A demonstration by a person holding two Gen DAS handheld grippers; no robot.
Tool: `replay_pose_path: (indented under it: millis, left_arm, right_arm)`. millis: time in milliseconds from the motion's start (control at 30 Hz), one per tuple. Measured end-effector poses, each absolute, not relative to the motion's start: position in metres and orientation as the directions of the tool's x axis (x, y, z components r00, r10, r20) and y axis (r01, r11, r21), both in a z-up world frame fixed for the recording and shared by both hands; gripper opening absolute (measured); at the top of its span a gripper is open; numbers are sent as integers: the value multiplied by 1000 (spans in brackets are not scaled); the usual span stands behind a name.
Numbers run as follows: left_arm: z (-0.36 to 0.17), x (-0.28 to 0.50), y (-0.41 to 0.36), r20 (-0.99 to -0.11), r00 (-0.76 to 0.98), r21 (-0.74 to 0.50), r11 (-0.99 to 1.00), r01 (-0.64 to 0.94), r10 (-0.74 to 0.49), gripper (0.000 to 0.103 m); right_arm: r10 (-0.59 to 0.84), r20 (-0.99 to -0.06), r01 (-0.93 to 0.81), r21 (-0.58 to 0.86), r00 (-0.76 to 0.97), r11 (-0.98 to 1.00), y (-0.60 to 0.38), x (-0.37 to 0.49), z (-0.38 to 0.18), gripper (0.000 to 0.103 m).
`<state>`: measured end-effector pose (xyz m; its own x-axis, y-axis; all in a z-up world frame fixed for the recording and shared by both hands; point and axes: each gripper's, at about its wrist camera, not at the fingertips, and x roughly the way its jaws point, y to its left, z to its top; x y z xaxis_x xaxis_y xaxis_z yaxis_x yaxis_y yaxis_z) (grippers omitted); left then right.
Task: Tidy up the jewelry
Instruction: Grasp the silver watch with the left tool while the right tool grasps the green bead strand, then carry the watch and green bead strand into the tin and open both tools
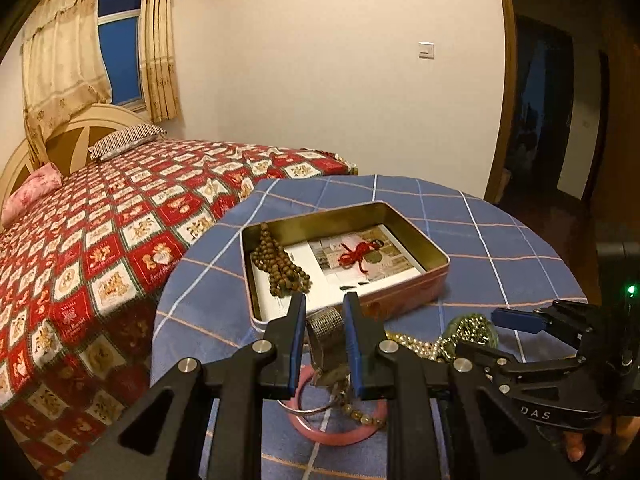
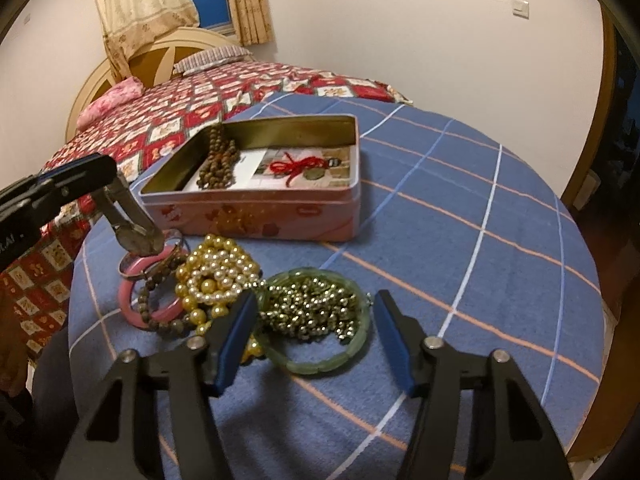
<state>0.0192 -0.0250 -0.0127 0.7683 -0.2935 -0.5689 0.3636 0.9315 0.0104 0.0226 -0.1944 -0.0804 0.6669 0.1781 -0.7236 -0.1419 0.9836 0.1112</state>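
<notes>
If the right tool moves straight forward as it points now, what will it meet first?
Probably the green bangle with the gold bead chain heaped inside it, lying between the open right tool fingers; depth is uncertain.

A bed (image 1: 160, 200) with a red quilt fills the left; curtained window (image 1: 120, 40) upper left, dark doorway (image 1: 560, 100) right.

The left gripper (image 1: 325, 312) holds a silver watch (image 1: 326, 336) between its blue pads (image 1: 298, 344). The watch hangs over a pink bangle (image 1: 336, 432) on the blue table (image 1: 500, 248). Behind it sits an open tin (image 1: 432, 248) with brown beads (image 1: 280, 264) and a red string (image 1: 356, 254) inside. The right gripper (image 1: 516, 320) is off to the side.
</notes>
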Motion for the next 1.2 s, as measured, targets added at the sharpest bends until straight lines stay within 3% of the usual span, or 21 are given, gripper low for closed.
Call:
replay_pose_path:
  millis: [267, 333, 400, 433, 733, 1100, 1167, 1200]
  left_arm:
    - [-19, 16, -32, -581, 751, 1, 922, 387, -314, 19]
    - [-19, 16, -32, -581, 750, 1, 922, 388, -315, 19]
    - [-19, 15, -32, -580, 751, 1, 922, 387, -315, 19]
    - [-19, 16, -32, -581, 751, 0, 922, 386, -314, 19]
    - [-20, 16, -34, -584, 747, -2, 920, 392, -319, 19]
    - [-5, 18, -27, -560, 763, -11, 924, 383, -323, 19]
    - [-2, 18, -26, -554, 766, -10, 923, 385, -325, 19]
    - [0, 18, -25, -552, 767, -10, 923, 386, -327, 19]
  right_arm:
    - [204, -732, -175, 117, 650, 978, -191, 23, -83, 38]
    - [205, -730, -176, 118, 651, 977, -190, 23, -83, 37]
    - [215, -723, -184, 124, 656, 975, -191, 23, -81, 21]
    - [227, -721, -190, 133, 655, 973, -191, 23, -80, 18]
    - [232, -757, -210, 128, 611, 969, -186, 30, -90, 16]
    - [281, -670, -225, 172, 687, 959, -196, 18, -51, 12]
    - [282, -654, -227, 170, 702, 959, -197, 17, -41, 1]
    - [284, -647, -228, 171, 708, 958, -198, 17, -37, 1]
